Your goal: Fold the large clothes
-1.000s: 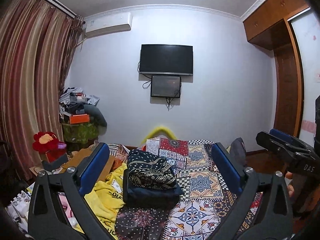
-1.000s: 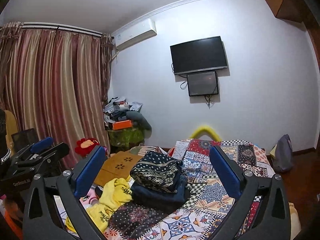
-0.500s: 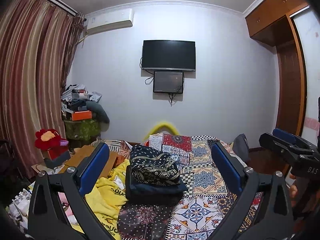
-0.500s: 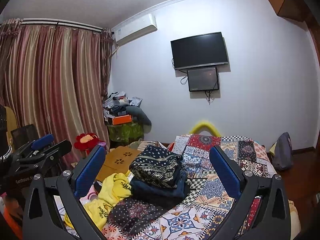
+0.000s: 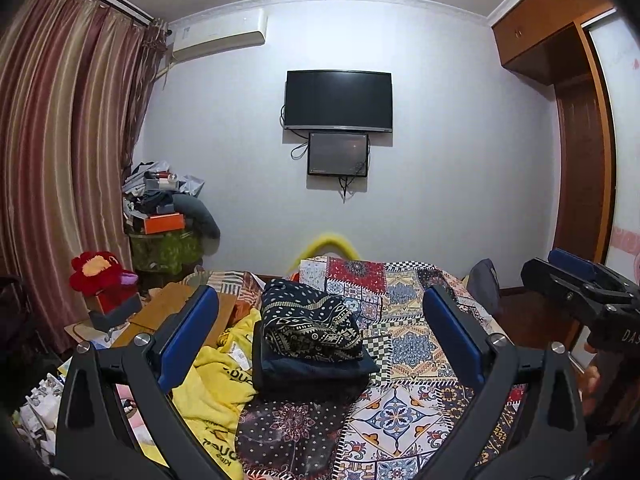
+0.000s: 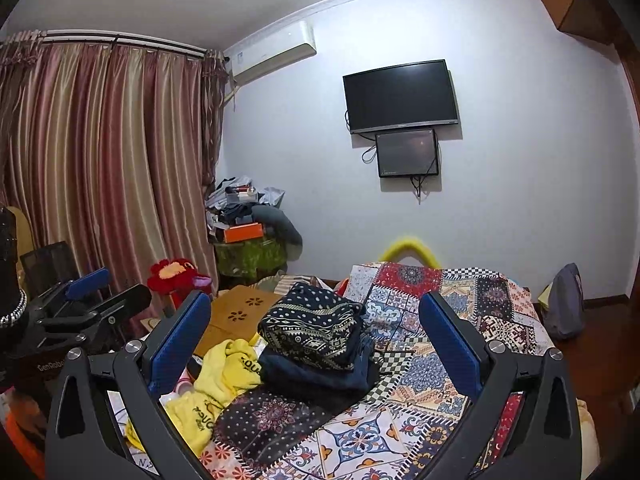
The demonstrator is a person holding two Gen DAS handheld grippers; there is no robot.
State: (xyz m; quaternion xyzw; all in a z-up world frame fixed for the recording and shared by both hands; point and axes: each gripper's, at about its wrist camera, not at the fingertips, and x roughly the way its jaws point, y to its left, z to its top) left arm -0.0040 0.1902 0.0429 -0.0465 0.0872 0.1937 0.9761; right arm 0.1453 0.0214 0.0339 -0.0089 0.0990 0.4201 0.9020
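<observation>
A folded stack sits near the middle of the bed: a dark garment with cream geometric bands (image 5: 310,330) lies on top of a plain navy piece (image 5: 312,372), edges roughly squared, which reads as finished work set aside where it will not be disturbed. To its left a crumpled yellow garment with dark lettering (image 5: 218,384) looks soft and fleecy and is not yet folded; it is probably the next piece. In front of the stack, nearer the cameras, a dark floral cloth (image 5: 288,428) lies flat. All rest on a patchwork bedspread (image 5: 412,344) of busy tile-like squares, thin and smooth-looking. The left gripper (image 5: 320,344) is raised above the bed with its blue-padded jaws spread wide and nothing between them; the right gripper (image 6: 316,344) is likewise wide and empty, held up and apart from the cloth, seemingly between grasps. Far left, a red plush toy (image 5: 100,276) sits by striped, glossy curtains (image 5: 60,152); a dark wall television (image 5: 338,100) hangs on the far wall.
</observation>
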